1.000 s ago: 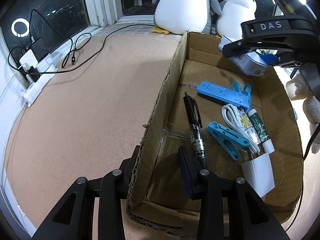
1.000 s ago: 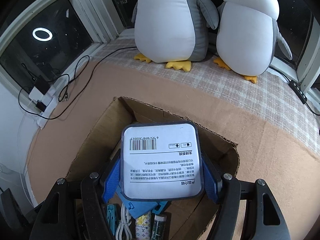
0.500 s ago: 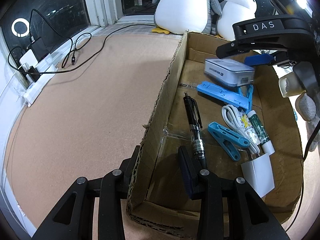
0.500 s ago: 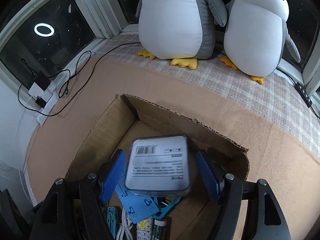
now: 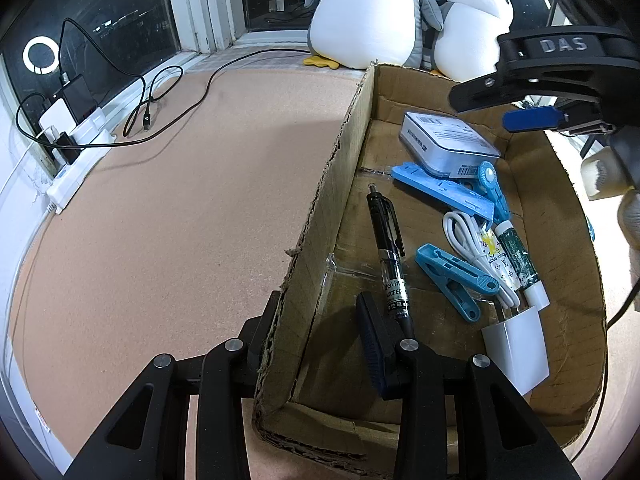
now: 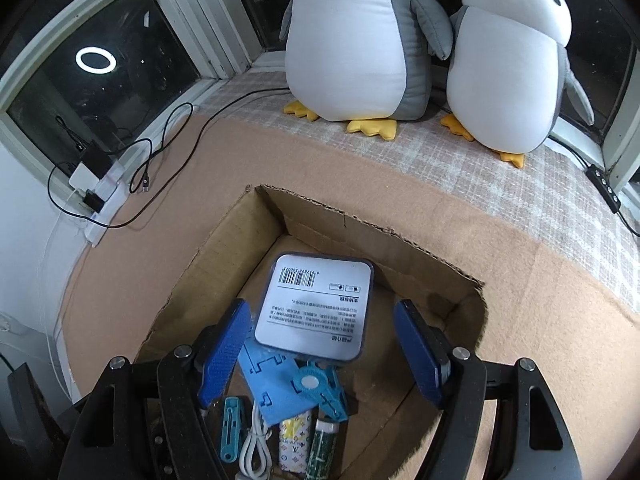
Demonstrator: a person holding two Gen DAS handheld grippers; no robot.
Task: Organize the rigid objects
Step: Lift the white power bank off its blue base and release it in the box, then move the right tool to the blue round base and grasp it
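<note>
A cardboard box [image 5: 328, 184] [image 6: 400, 236] holds a white labelled case [image 5: 448, 144] [image 6: 316, 306], a black pen [image 5: 390, 256], blue clips [image 5: 452, 282], a blue stand [image 5: 440, 192], a white cable [image 5: 468, 240], a tube [image 5: 518, 258] and a white charger [image 5: 518, 348]. My left gripper [image 5: 320, 344] straddles the box's near left wall, one finger inside and one outside, without pinching it. My right gripper [image 6: 320, 352] is open and empty above the case, which lies at the box's far end on the blue stand [image 6: 276, 384].
Two plush penguins [image 6: 360, 40] [image 6: 516, 60] stand behind the box on a checked mat. A power strip with chargers and black cables [image 5: 76, 128] [image 6: 96, 184] lies by the window at the left. Tan carpet [image 5: 160, 220] lies left of the box.
My right gripper opened and let go of the white case; it dropped into the far end of the box. The gripper has risen a little. My left gripper has not moved.
</note>
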